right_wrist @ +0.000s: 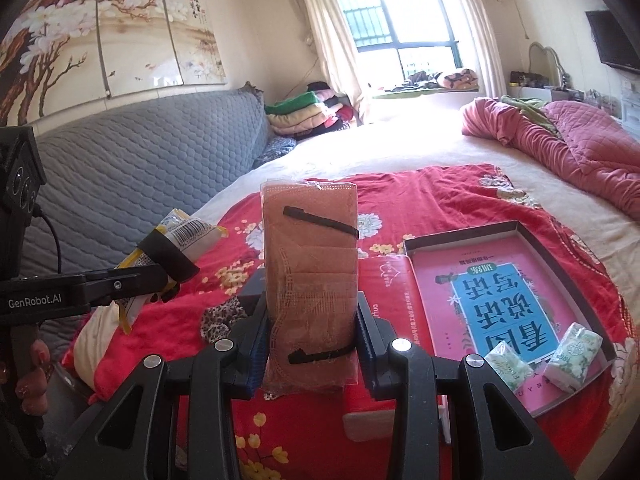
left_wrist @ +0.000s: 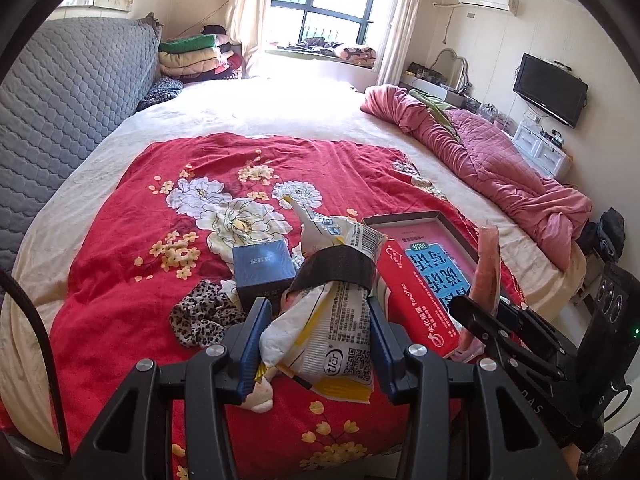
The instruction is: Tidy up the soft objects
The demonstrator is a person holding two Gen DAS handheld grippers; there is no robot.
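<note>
My left gripper (left_wrist: 316, 344) is shut on a white and yellow plastic packet (left_wrist: 332, 320) with a black band round it, held above the red flowered blanket (left_wrist: 160, 240). In the right wrist view the same packet (right_wrist: 188, 236) shows at the left, in the left gripper (right_wrist: 160, 276). My right gripper (right_wrist: 312, 344) is shut on a clear pack of orange-brown face masks (right_wrist: 310, 264), standing upright; that mask pack (left_wrist: 486, 264) appears edge-on at the right of the left wrist view. An open red box (right_wrist: 516, 304) with a blue-labelled pink book inside lies on the blanket, and two small tissue packs (right_wrist: 556, 352) rest in it.
A dark blue box (left_wrist: 262, 270) and a leopard-print scrunchie (left_wrist: 200, 316) lie on the blanket beside the box lid. A pink quilt (left_wrist: 500, 168) is bunched at the bed's right. A grey quilted headboard (left_wrist: 60, 112) runs along the left. A hand (right_wrist: 32, 376) holds the left gripper.
</note>
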